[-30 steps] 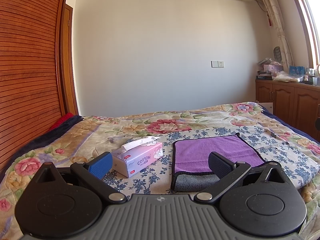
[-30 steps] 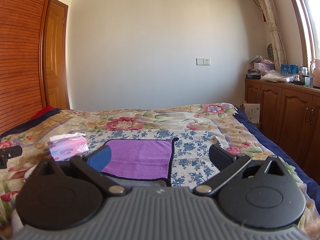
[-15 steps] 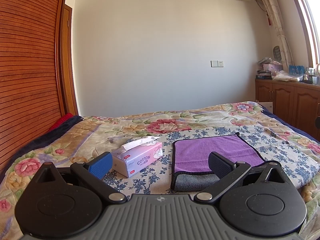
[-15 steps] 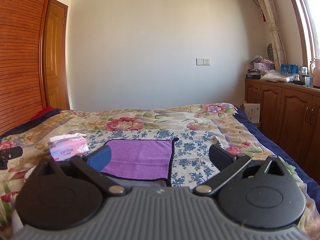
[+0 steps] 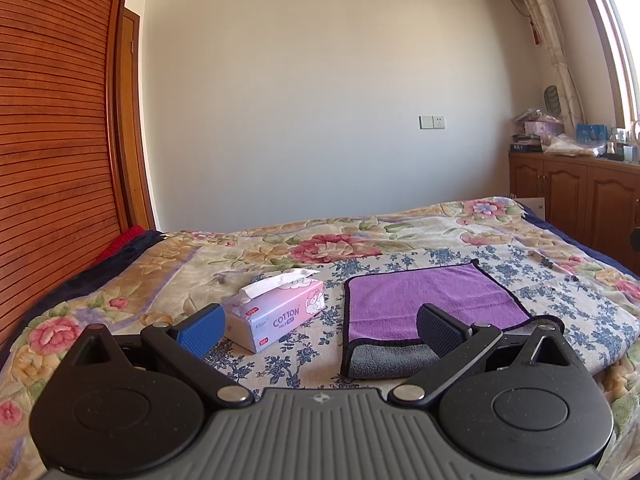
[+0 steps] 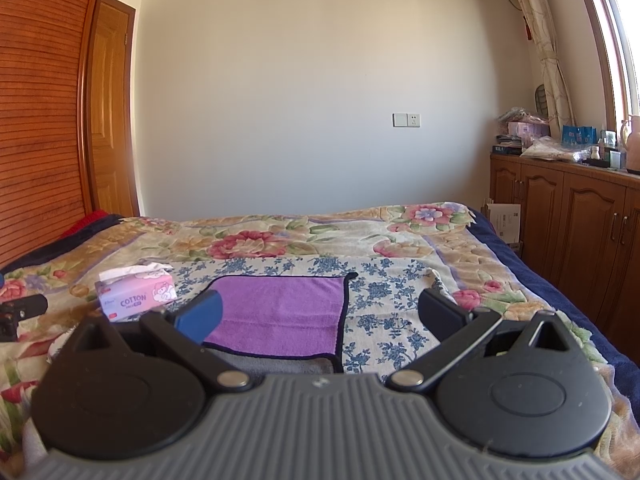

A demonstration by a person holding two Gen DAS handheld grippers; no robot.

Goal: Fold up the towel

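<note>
- Two views. Left wrist: left gripper (image 5: 320,326) spread wide, empty; purple towel (image 5: 432,300) flat on bed (image 5: 360,240), near edge folded showing grey, tissue box (image 5: 276,314) just left.
- Right wrist: right gripper (image 6: 320,312) spread, empty, towel (image 6: 280,312) ahead-left.

The towel (image 5: 432,296) was purple with a black border and a grey underside at its 6 o'clock edge. The tissue box (image 5: 276,314) at its 9 o'clock was pink and lilac. The bedspread (image 5: 332,244) carried red-pink flowers; the cloth (image 6: 384,284) beneath showed blue blossoms on cream.
</note>
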